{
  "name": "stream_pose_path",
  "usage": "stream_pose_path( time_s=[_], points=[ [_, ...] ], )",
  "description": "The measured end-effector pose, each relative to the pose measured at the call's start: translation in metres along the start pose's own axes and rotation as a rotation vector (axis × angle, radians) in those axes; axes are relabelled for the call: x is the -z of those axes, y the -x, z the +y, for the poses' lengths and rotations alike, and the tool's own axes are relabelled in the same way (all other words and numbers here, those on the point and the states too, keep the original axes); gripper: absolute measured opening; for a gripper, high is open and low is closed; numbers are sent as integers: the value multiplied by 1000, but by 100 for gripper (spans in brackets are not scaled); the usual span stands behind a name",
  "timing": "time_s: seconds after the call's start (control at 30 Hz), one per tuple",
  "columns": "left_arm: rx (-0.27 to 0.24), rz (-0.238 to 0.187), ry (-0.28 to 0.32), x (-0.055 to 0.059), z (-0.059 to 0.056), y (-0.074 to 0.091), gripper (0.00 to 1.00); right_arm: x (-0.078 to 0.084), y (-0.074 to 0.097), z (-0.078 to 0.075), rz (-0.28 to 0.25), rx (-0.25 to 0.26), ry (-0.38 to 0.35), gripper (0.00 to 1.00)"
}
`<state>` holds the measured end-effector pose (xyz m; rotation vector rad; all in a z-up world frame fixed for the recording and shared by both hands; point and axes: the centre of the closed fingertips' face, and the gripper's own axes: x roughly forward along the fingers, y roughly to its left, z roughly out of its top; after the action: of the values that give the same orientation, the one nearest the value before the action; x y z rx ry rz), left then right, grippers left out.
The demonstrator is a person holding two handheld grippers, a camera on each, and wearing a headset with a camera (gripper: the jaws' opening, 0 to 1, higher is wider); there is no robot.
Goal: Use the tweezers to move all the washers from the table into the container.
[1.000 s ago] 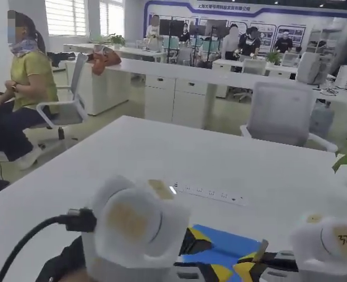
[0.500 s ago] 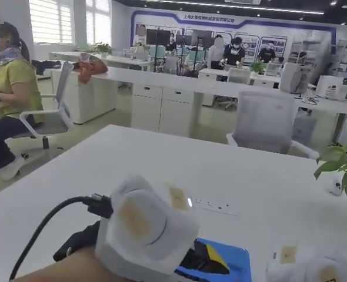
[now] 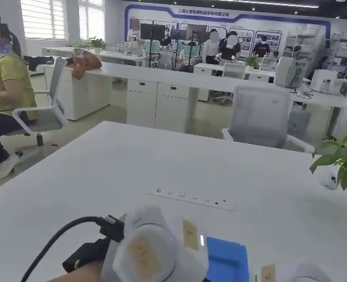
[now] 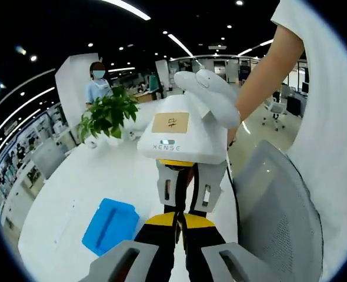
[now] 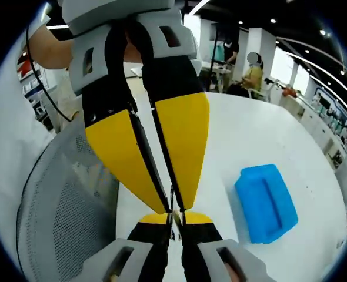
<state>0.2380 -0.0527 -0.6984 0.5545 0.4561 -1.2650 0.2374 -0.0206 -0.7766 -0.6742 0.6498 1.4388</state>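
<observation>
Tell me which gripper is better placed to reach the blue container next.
Left, narrowly. Left gripper and right gripper meet tip to tip on the thin tweezers, so it's close, but in the head view the left one shows nearer the blue container.

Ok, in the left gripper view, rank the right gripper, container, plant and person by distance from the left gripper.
1. Right gripper, tip to tip with the left gripper.
2. Container, on the table, left in view.
3. Plant, farther along the table.
4. Person, behind the plant.
</observation>
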Motion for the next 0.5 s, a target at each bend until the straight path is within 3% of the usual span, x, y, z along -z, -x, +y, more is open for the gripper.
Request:
stream_pose_path(
  time_s=[0.13, 0.27, 0.43, 0.5],
  points=[
    [28, 8, 16, 9, -5, -8, 0, 9, -6, -1, 23, -4, -8, 4],
    [25, 35, 17, 21, -6, -16, 0, 21, -13, -2, 42, 6, -80, 6],
    [29, 78, -22, 38, 1, -24, 0, 31, -21, -15, 49, 66, -166, 8],
    [36, 124, -50, 50, 5, -27, 0, 37, -24, -22, 63, 91, -187, 9]
  ],
)
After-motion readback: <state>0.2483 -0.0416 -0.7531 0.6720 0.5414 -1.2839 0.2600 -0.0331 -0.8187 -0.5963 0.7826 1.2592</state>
